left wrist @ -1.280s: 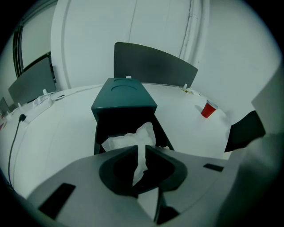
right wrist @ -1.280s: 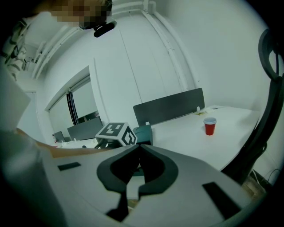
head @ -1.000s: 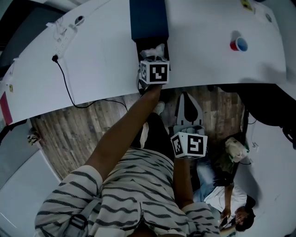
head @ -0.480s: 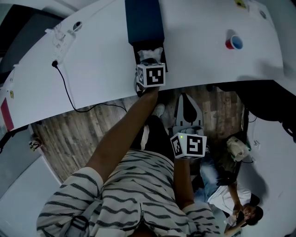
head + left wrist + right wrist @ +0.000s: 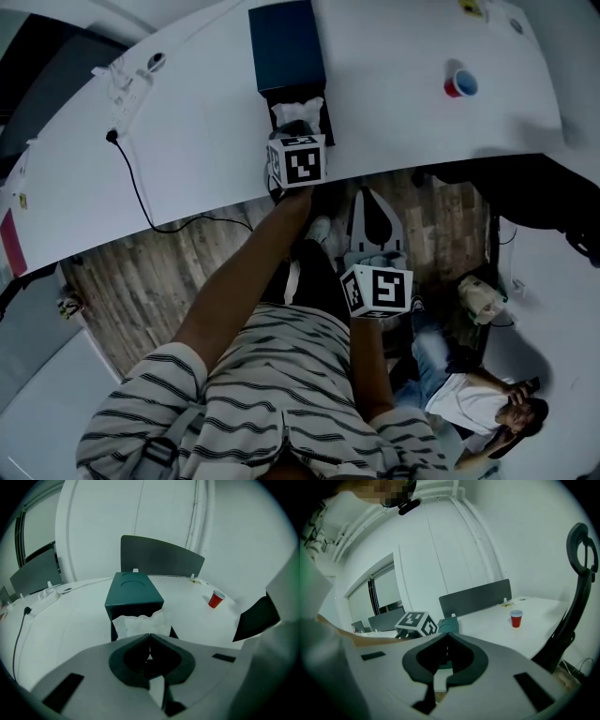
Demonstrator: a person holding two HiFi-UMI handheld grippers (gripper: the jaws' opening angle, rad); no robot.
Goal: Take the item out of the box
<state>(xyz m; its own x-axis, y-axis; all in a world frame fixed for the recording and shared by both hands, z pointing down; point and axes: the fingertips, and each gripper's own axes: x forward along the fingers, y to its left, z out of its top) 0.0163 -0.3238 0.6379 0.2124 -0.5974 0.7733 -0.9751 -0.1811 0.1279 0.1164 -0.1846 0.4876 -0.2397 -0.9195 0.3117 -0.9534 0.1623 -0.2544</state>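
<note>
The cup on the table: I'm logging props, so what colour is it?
The cup is red, clearest in the right gripper view.

No lettering, number or brand can be read. Only square marker patterns are seen, on the left gripper's (image 5: 150, 641) cube beside the box (image 5: 287, 45) and the right gripper's (image 5: 446, 641), well apart from it.

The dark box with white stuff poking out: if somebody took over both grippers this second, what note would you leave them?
Left gripper: jaws together, tips at the near edge of the white crumpled item; I cannot tell whether it is pinched.
Right gripper: jaws together, empty, held over the floor, short of the table.
Dark box: on the table, open end toward you, item inside.
Done: nothing is out yet.
Left: grip the item and draw it out.
</note>
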